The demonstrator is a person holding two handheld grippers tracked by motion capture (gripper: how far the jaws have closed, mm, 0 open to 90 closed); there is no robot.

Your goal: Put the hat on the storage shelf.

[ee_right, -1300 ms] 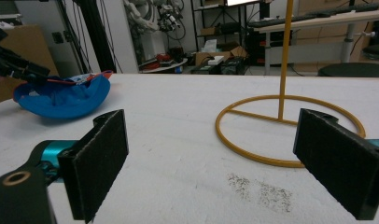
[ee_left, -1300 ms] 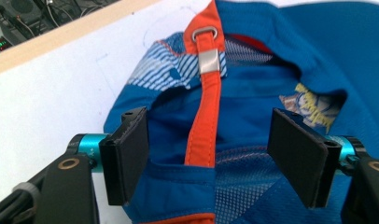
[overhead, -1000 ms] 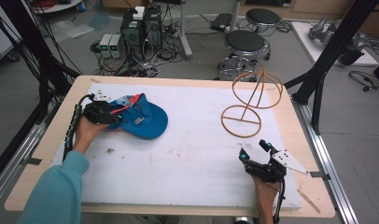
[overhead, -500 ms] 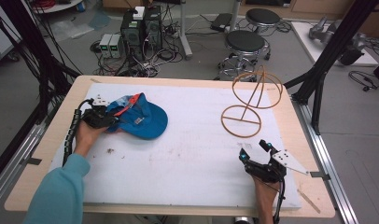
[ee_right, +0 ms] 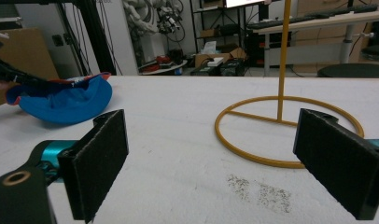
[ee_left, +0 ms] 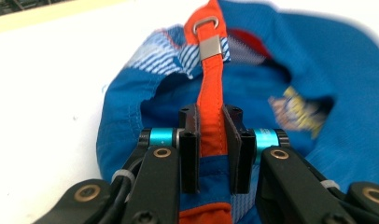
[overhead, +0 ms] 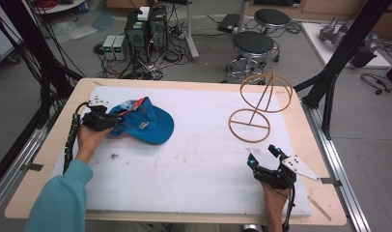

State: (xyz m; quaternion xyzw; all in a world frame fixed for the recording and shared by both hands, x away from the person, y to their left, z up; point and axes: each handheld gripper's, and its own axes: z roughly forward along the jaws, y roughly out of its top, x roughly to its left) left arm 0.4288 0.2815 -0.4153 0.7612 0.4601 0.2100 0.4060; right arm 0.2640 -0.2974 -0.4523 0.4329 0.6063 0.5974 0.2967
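A blue cap [overhead: 148, 126] lies upside down on the white mat at the left. Its orange back strap [ee_left: 211, 79] with a metal buckle runs up between the jaws of my left gripper [ee_left: 211, 122]. Those jaws have just been closing and now pinch the strap from both sides. In the high view the left gripper [overhead: 106, 121] sits at the cap's left edge. My right gripper [overhead: 263, 155] rests near the front right of the mat, open, with nothing between its pads [ee_right: 101, 161]. Beyond it stands a yellow wire stand [ee_right: 283, 126], with the cap [ee_right: 61, 100] far left.
The wire stand [overhead: 254, 118] has a flat ring base and an upright hoop at the mat's back right. Dark specks [overhead: 114, 156] dot the mat. The wooden table edge [overhead: 54, 145] borders the mat. Stools [overhead: 253, 44] and computer boxes stand beyond the far edge.
The left hand has stayed at the cap's rear edge with barely any shift. The cap, the wire stand and the right hand have not moved.
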